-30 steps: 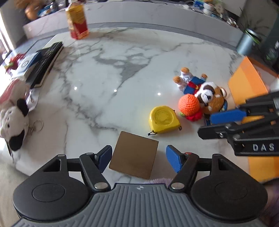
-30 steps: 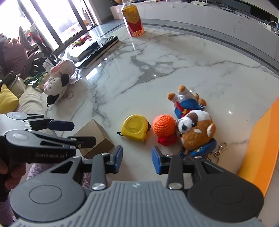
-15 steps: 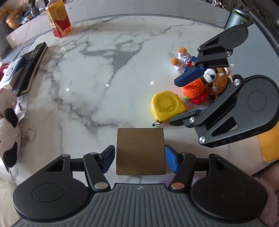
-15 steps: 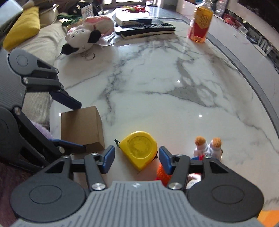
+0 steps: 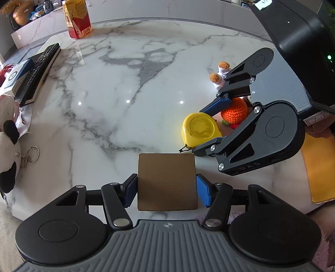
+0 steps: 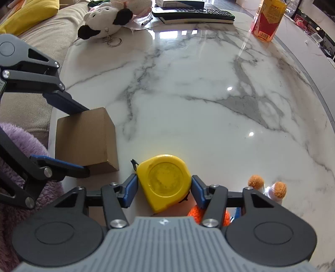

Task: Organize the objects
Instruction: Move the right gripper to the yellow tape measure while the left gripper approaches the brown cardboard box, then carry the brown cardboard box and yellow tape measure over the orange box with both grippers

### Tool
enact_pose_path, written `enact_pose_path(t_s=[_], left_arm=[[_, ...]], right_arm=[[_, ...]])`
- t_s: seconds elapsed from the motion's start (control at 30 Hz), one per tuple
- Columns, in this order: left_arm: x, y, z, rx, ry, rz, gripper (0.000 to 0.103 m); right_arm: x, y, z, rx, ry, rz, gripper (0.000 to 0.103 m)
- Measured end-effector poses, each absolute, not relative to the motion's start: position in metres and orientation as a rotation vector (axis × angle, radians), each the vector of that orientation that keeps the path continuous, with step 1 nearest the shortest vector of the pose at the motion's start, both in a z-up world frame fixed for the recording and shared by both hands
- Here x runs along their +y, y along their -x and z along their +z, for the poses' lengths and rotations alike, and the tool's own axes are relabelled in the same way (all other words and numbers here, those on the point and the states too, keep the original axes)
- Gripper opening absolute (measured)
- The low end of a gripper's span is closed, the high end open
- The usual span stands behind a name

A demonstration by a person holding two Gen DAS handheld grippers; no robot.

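A brown cardboard box (image 5: 167,181) sits at the near edge of the marble table. My left gripper (image 5: 167,191) straddles it, blue pads touching or nearly touching both sides. The box also shows in the right wrist view (image 6: 84,139). A yellow tape measure (image 6: 165,181) lies between the pads of my right gripper (image 6: 164,190), which flank it closely. The tape measure shows in the left wrist view (image 5: 200,128) with the right gripper (image 5: 211,125) around it. An orange crochet ball (image 5: 234,110) and a plush doll (image 6: 270,188) lie just beyond.
A juice carton (image 5: 77,19) stands at the far edge. A remote control (image 5: 36,72) on a book and a black-and-white plush (image 6: 104,17) with a keyring lie on the left side. An orange folder (image 5: 318,167) lies at the right.
My left gripper has slid forward around the box and narrowed on it. My right gripper has turned, moved to the tape measure and narrowed around it.
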State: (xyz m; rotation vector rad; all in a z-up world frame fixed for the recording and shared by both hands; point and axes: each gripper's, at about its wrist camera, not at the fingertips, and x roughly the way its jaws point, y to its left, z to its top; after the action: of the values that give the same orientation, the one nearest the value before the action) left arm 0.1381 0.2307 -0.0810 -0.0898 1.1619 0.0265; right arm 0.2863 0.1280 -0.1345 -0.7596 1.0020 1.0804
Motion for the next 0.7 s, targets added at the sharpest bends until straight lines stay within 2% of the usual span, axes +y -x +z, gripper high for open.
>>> enact_pose_path(t_s=[0.13, 0.33, 0.53, 0.7], left_arm=[[0.231, -0.131, -0.068, 1.123, 0.090, 0.061, 0.068], [0.216, -0.114, -0.020, 1.021, 0.089, 0.038, 0.068], [0.158, -0.104, 0.034, 0.900, 0.019, -0.126, 0.068], [0.082, -0.106, 0.058, 0.846, -0.083, -0.336, 0.068]], right_arm=[[0.120, -0.278, -0.120, 0.987, 0.691, 1.072, 0.056], [0.081, -0.250, -0.050, 0.878, 0.558, 1.030, 0.056], [-0.013, -0.217, 0.014, 0.846, 0.459, 0.847, 0.056], [-0.112, -0.186, 0.034, 0.878, 0.377, 0.645, 0.056]])
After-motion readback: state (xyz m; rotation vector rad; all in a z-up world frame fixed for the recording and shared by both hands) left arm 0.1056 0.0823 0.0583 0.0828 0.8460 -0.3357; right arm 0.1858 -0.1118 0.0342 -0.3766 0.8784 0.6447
